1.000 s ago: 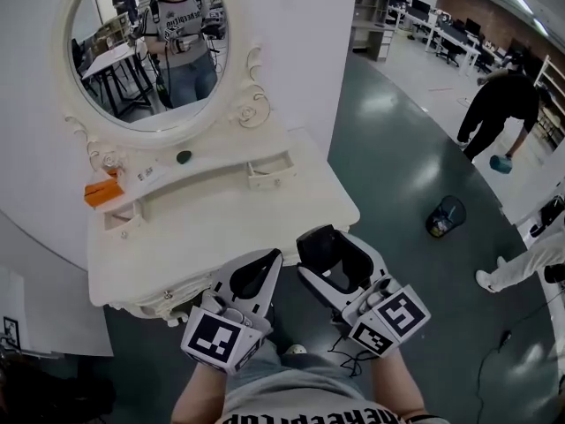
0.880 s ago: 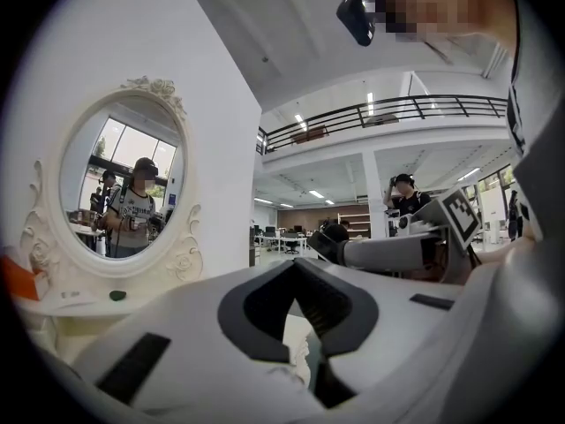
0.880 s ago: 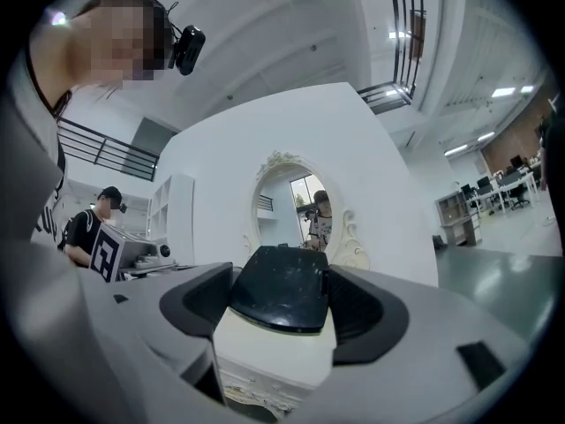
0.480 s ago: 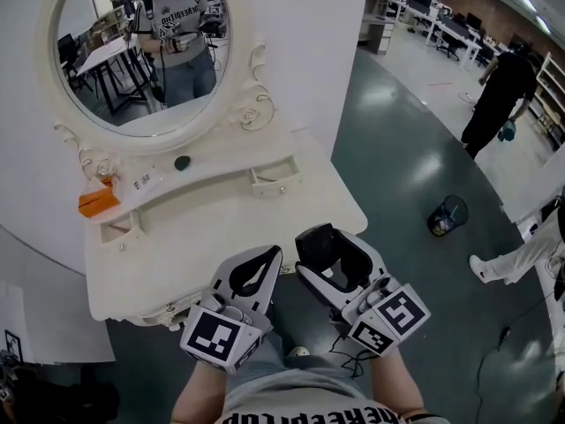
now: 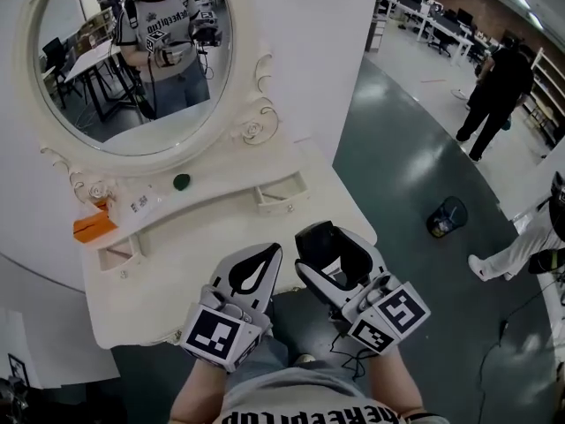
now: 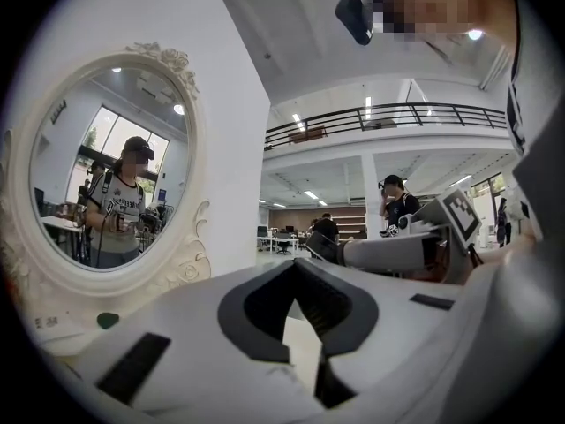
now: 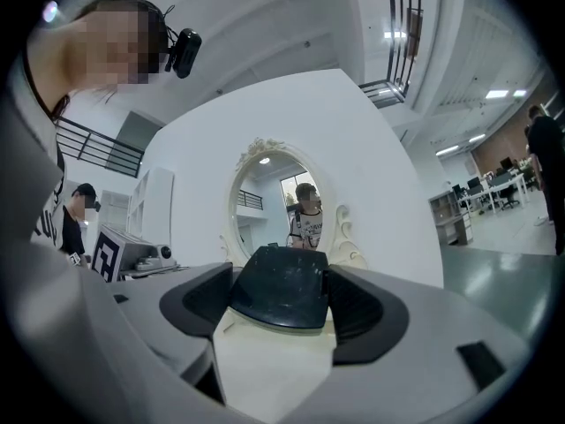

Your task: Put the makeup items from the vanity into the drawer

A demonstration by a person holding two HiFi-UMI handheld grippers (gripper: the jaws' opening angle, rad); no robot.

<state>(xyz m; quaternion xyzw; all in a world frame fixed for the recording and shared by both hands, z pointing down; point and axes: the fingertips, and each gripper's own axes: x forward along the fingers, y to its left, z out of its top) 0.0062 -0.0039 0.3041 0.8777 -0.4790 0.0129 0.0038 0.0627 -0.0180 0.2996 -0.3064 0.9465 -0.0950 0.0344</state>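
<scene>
1. A flat, glossy black makeup compact [image 7: 282,294] is clamped between the jaws of the right gripper [image 5: 331,253], which is held at the front edge of the white vanity [image 5: 221,237].
2. The left gripper [image 5: 262,259] is held just beside it, jaws closed tip to tip with nothing between them.
3. An orange box [image 5: 93,228] and a small round green item [image 5: 181,181] are seen well apart on the rear shelf, below the oval mirror [image 5: 132,60].
4. A small shelf drawer [image 5: 282,194] is seen pulled open.

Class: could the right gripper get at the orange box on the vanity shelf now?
Likely not to grasp: the right gripper is shut on a black case. The vanity top between it and the orange box looks bare.
</scene>
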